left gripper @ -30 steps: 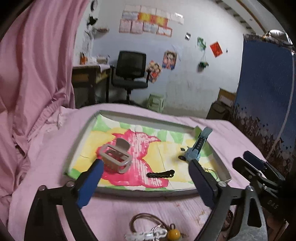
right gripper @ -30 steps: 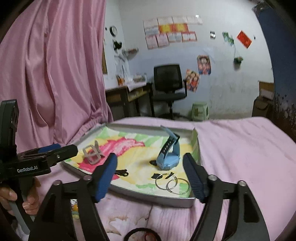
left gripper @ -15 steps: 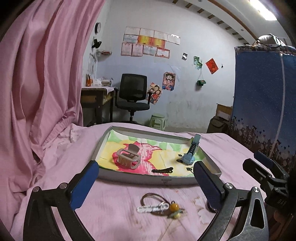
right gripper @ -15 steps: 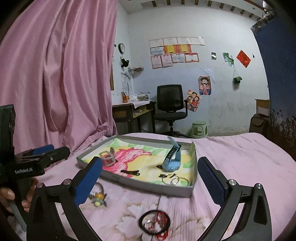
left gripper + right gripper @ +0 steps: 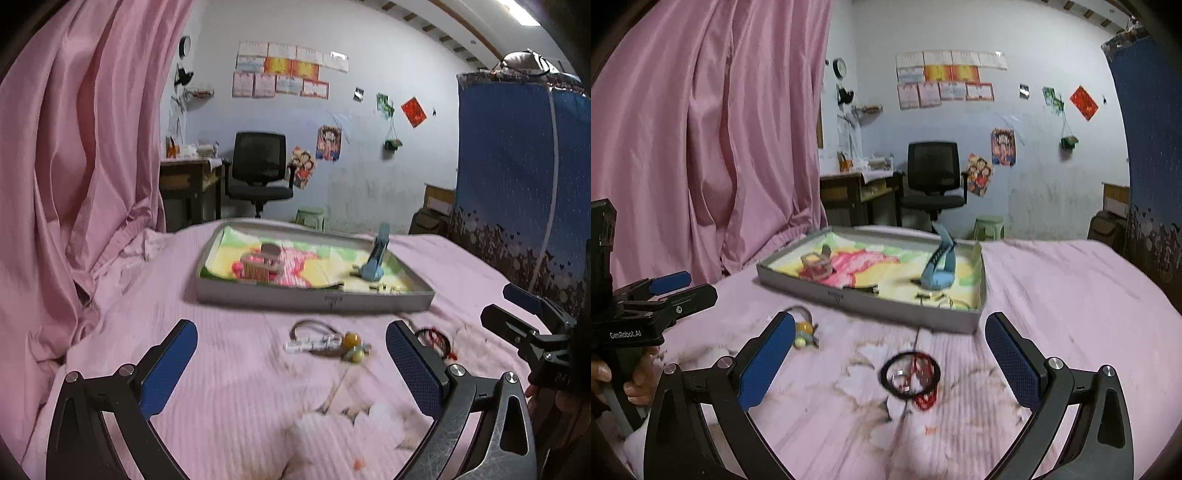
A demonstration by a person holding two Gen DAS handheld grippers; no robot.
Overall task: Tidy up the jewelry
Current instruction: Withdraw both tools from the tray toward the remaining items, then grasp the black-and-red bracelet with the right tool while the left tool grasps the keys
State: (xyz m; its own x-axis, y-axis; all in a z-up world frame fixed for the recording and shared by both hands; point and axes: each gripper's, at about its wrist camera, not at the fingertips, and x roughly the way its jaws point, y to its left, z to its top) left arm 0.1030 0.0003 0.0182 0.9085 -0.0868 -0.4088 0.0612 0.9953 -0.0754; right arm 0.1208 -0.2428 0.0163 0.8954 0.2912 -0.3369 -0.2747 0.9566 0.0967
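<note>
A grey tray (image 5: 314, 297) (image 5: 871, 301) with a bright painted liner sits on the pink bed. It holds a grey hair claw (image 5: 263, 265) (image 5: 816, 264), an upright blue watch (image 5: 375, 258) (image 5: 940, 267), thin metal rings (image 5: 956, 303) and small dark clips. In front of the tray lie a key ring with yellow beads (image 5: 328, 343) (image 5: 804, 332) and a black hoop with red cord (image 5: 910, 376) (image 5: 434, 338). My left gripper (image 5: 291, 332) is open and holds nothing, short of the key ring. My right gripper (image 5: 891, 325) is open above the black hoop.
A pink curtain (image 5: 74, 166) hangs along the left. Blue patterned fabric (image 5: 517, 192) stands on the right. Beyond the bed are a black office chair (image 5: 932, 173), a wooden desk (image 5: 857, 188) and a green stool (image 5: 988, 225). A hand (image 5: 635, 384) holds the left gripper's handle.
Both grippers have drawn back from the tray toward the near side of the bed. The tray looks farther off, and the key ring and black hoop have come fully into view.
</note>
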